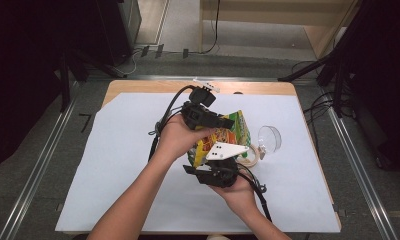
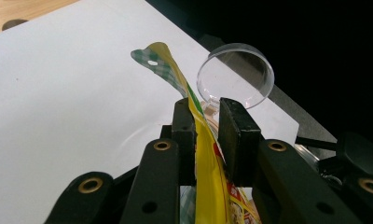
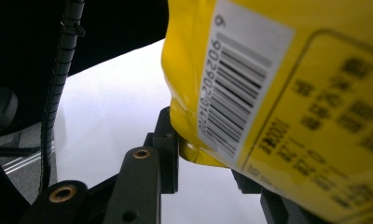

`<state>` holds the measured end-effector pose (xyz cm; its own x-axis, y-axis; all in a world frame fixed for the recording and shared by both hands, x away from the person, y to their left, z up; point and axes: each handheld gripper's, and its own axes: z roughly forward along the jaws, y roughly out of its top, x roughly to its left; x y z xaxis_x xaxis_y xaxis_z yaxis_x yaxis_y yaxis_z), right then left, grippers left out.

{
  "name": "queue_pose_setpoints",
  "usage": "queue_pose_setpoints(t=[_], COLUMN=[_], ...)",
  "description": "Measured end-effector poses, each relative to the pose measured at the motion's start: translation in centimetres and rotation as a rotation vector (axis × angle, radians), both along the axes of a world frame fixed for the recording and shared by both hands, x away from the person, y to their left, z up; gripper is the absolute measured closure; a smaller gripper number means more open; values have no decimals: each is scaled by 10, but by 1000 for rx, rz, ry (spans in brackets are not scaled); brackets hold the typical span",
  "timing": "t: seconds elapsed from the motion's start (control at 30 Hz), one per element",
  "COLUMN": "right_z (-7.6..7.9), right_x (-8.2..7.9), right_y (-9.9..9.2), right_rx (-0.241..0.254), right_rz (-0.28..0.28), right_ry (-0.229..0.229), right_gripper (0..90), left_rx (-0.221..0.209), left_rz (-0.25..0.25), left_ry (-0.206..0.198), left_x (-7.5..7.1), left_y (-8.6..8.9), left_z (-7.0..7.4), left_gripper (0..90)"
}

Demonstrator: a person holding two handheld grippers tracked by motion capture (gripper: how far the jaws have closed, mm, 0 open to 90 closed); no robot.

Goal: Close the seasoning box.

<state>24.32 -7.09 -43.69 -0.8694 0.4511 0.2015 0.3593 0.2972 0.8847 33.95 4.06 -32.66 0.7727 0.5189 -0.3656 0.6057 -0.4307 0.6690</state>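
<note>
A yellow and green snack bag [image 1: 233,131] hangs above the white sheet between my two grippers. In the high view the left gripper [image 1: 227,123] comes at it from the far side and the right gripper [image 1: 210,161] from the near side. In the left gripper view the bag's flat upper seam [image 2: 199,140], with a green checked tip, runs between the black jaws, and the left gripper [image 2: 205,122] is shut on it. In the right gripper view the bag's yellow back [image 3: 268,93], with its barcode, fills the right half, and the right gripper [image 3: 208,158] is shut on a lower corner; its far jaw is hidden behind the bag.
A clear round cup [image 1: 269,139] lies on its side just right of the bag, and it appears beyond the left jaws [image 2: 236,74]. A beige ring-shaped thing [image 1: 251,156] lies beside it. The white sheet [image 1: 113,175] covers most of the wooden table [image 1: 138,86].
</note>
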Motion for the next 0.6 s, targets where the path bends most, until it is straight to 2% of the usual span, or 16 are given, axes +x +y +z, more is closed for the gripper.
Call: queue_pose_setpoints(t=[0.6], right_z=[-2], right_x=[0], right_y=[1], right_rx=[25], right_rz=[-5], right_ry=[8], right_gripper=[684], left_rx=[25], left_rz=[-6], left_ry=[-6], left_x=[-2], left_y=[-4], left_z=[2], left_gripper=[770])
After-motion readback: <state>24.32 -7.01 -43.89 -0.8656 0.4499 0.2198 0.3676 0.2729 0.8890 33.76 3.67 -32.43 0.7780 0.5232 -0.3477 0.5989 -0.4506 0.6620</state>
